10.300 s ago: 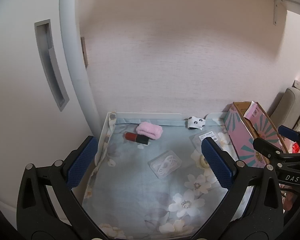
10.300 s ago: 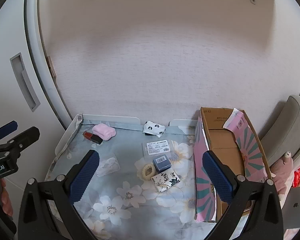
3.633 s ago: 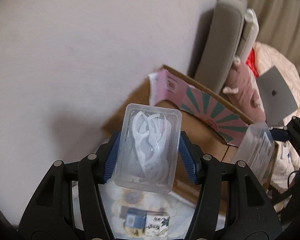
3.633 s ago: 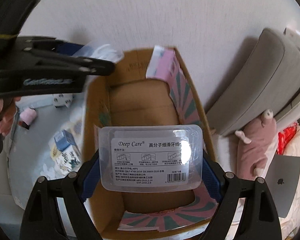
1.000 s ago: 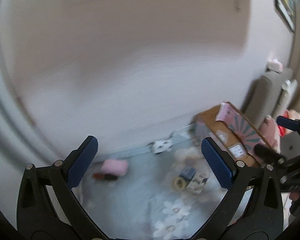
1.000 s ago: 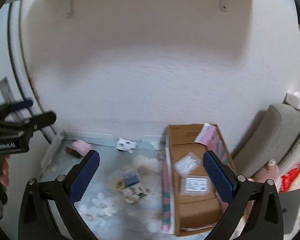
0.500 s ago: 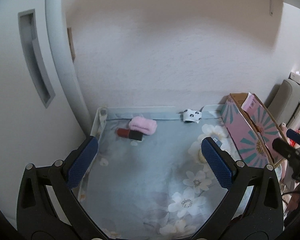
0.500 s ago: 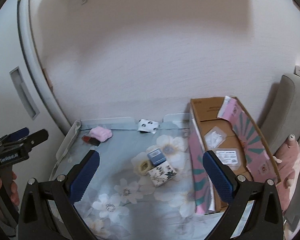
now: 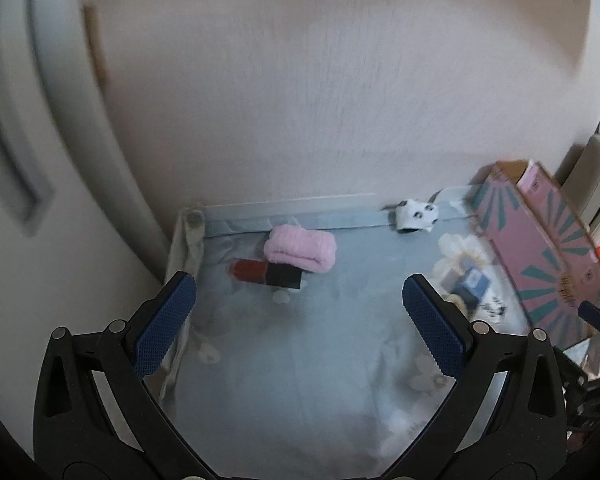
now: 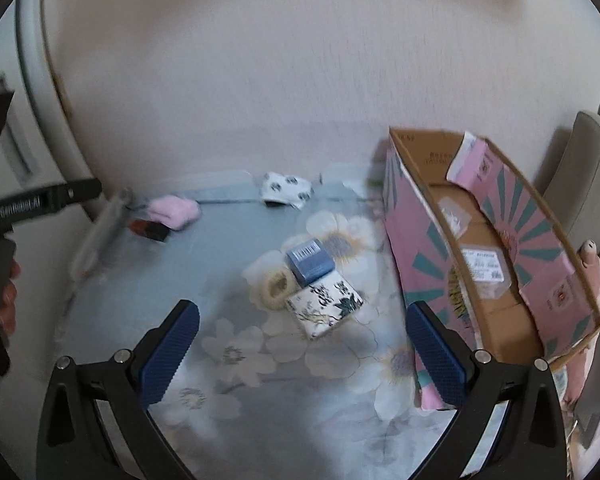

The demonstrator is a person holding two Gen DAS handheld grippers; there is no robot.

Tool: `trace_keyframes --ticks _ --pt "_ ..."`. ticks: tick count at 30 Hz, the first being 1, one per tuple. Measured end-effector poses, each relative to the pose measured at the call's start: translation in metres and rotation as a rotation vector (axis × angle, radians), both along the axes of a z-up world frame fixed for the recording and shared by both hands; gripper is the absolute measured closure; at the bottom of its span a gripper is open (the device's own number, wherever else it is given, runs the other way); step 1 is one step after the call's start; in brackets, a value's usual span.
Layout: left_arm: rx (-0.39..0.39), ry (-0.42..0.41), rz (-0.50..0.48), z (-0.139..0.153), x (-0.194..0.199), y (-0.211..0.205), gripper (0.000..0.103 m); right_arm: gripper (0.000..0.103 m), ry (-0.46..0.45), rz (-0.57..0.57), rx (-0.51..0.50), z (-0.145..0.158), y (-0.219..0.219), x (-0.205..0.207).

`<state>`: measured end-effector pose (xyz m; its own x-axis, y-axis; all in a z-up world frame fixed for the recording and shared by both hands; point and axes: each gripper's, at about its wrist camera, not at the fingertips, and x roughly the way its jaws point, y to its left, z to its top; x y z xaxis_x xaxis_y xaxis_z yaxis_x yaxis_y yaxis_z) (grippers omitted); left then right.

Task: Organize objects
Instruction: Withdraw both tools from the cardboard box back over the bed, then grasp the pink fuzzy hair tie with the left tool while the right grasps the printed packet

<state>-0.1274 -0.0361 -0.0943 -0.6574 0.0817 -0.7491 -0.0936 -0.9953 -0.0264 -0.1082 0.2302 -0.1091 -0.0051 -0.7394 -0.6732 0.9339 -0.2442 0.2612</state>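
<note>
Left gripper point(image 9: 299, 322): fingers wide open, holds nothing.
Right gripper point(image 10: 302, 350): wide open, empty.
Cardboard box point(image 10: 496, 256): 2 clear packs inside.

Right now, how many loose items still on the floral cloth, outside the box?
6: pink towel roll and red-black tube back left; spotted white piece at the back edge; blue box, cream ring and floral packet clustered centre. Nothing obviously hidden.
</note>
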Motion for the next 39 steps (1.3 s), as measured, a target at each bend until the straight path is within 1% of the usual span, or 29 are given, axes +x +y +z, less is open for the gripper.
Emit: trace_keyframes --ticks 3,4,6,9,14,18,20,21,23,25,26,27,28,30,35,37,39 --pt "0.042 -0.056 -0.008 -0.03 -0.03 -0.003 0.0 0.0 0.069 0.004 0.013 -0.024 -0.016 0.007" --pt "0.04 -0.068 -0.011 -0.038 -0.037 -0.003 0.0 0.0 0.1 0.009 0.027 -0.033 -0.022 0.008" --pt "0.024 -0.091 -0.017 -0.054 -0.051 -0.003 0.0 0.0 0.127 0.024 0.055 -0.048 -0.034 0.007" --pt "0.015 -0.12 -0.029 -0.076 -0.07 -0.004 0.0 0.0 0.111 0.052 0.088 -0.065 -0.049 0.0" --pt "0.001 -0.14 -0.044 -0.096 -0.092 -0.003 0.0 0.001 0.107 0.076 0.104 -0.079 -0.065 -0.012" --pt "0.004 -0.158 -0.051 -0.108 -0.106 0.001 0.0 0.009 0.102 0.101 0.111 -0.084 -0.071 -0.017" --pt "0.002 -0.162 -0.059 -0.113 -0.111 0.005 0.0 0.019 0.097 0.122 0.118 -0.088 -0.073 -0.018" --pt "0.002 -0.163 -0.063 -0.115 -0.112 0.006 0.0 0.022 0.09 0.129 0.121 -0.09 -0.075 -0.018" --pt "-0.007 -0.17 -0.077 -0.121 -0.115 0.011 0.0 0.031 0.066 0.142 0.122 -0.093 -0.077 -0.016" --pt "-0.009 -0.179 -0.084 -0.125 -0.117 0.014 0.001 0.032 0.058 0.145 0.125 -0.094 -0.076 -0.015" --pt "-0.005 -0.183 -0.086 -0.128 -0.118 0.015 0.002 0.033 0.061 0.144 0.123 -0.094 -0.075 -0.015" --pt "0.0 -0.186 -0.088 -0.129 -0.119 0.016 0.008 0.033 0.061 0.143 0.121 -0.094 -0.075 -0.014" --pt "0.008 -0.192 -0.091 -0.13 -0.12 0.016 0.019 0.033 0.059 0.142 0.121 -0.093 -0.074 -0.015" --pt "0.009 -0.202 -0.097 -0.132 -0.122 0.017 0.031 0.033 0.057 0.136 0.12 -0.093 -0.074 -0.015" --pt "0.015 -0.174 -0.092 -0.127 -0.118 0.02 0.043 0.033 0.047 0.122 0.124 -0.089 -0.073 -0.015" --pt "0.024 -0.163 -0.086 -0.121 -0.116 0.02 0.049 0.033 0.037 0.113 0.117 -0.085 -0.071 -0.016" --pt "0.033 -0.158 -0.084 -0.114 -0.114 0.021 0.051 0.033 0.029 0.105 0.11 -0.078 -0.068 -0.017"
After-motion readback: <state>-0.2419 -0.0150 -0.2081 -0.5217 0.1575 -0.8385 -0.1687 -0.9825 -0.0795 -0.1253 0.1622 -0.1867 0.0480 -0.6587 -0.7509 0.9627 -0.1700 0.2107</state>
